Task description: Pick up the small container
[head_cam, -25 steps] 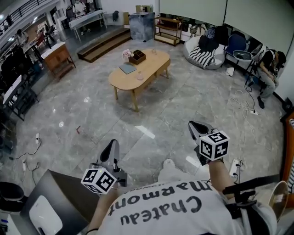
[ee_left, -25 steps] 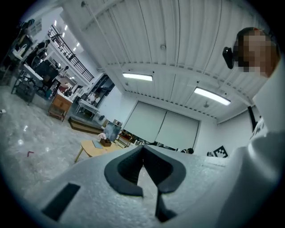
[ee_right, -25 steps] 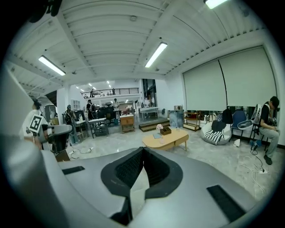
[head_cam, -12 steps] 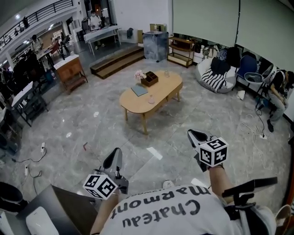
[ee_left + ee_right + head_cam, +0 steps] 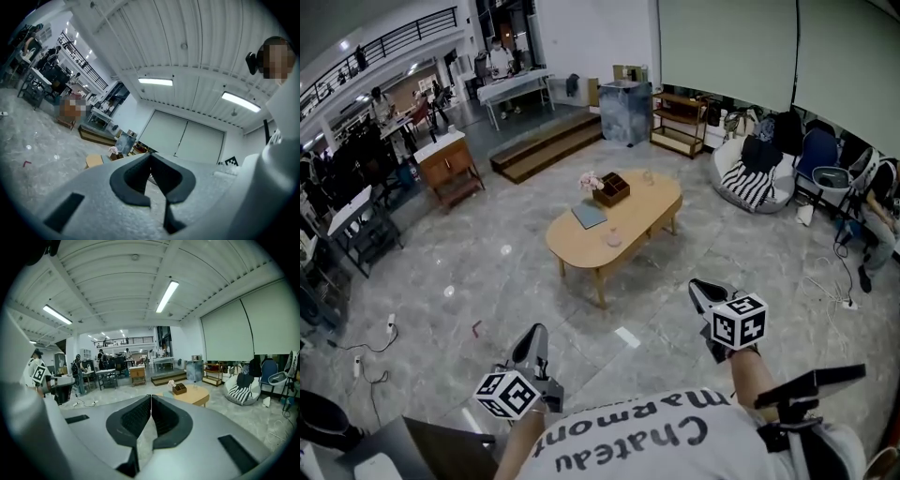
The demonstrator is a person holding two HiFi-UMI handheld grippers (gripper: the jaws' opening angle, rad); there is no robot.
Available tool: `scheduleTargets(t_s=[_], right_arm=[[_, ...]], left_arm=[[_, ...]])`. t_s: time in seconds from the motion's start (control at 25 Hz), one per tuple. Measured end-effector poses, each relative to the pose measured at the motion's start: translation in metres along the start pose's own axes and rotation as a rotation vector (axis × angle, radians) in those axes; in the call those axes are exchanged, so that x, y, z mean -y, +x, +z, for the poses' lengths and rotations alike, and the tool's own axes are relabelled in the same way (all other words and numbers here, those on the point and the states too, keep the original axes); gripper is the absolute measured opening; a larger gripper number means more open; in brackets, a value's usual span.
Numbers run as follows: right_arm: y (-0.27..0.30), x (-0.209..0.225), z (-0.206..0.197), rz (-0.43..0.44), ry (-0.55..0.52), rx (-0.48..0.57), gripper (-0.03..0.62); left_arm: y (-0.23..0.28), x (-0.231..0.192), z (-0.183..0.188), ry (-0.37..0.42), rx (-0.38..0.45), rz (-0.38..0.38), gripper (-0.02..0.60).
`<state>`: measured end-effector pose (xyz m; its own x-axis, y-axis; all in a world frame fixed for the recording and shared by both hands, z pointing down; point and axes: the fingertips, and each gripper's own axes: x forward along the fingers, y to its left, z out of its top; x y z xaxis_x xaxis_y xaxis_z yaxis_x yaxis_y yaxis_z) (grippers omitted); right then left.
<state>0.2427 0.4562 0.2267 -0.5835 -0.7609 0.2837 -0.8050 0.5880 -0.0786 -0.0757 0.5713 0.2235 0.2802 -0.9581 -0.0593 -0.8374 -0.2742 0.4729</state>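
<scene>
Evidently the approach is under way: against the head view of a second ago, the oval wooden bench [image 5: 645,217] sits lower and larger in the frame, so the person has walked toward it across the marble floor [image 5: 487,281]. Both grippers keep their places at the bottom of that view.

The left gripper [image 5: 532,339] has its fingers together, tips meeting, with nothing between them. The right gripper [image 5: 705,292] is likewise closed and empty.

The bench carries a wooden compartment box [image 5: 612,189], a flat grey-blue item [image 5: 589,216] and a few smaller pieces. The small container [image 5: 613,240] is, by judgement, the pale low item near the bench's near edge; at this range that is not certain. It remains well apart from both grippers.

Assessment: the task is at its travel stage only. More floor must be covered, and one pair of fingers must part, before any pick-up is possible.
</scene>
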Motion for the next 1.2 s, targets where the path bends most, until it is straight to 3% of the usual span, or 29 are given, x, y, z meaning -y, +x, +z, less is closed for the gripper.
scheduleTargets(t_s=[0.28,0.76,0.92,1.2], right_arm=[[0.051,0.071,-0.006,0.02,0.057,-0.022,0.014],[0.099,0.108,-0.03,0.071,0.102,-0.093,0.014],[0.113,0.122,-0.043,0.051,0.134,-0.129,0.014],[0.166,0.149,-0.03,0.023,0.162,-0.154,0.014]], left_arm=[[0.061,-0.023,-0.024,-0.065,0.033,0.063,0.014],[0.099,-0.041,-0.048,-0.078,-0.032,0.153,0.014],[0.126,-0.048,-0.055,-0.102,-0.051,0.133,0.014],[0.202,-0.069,-0.048,-0.108,-0.082,0.073,0.014]])
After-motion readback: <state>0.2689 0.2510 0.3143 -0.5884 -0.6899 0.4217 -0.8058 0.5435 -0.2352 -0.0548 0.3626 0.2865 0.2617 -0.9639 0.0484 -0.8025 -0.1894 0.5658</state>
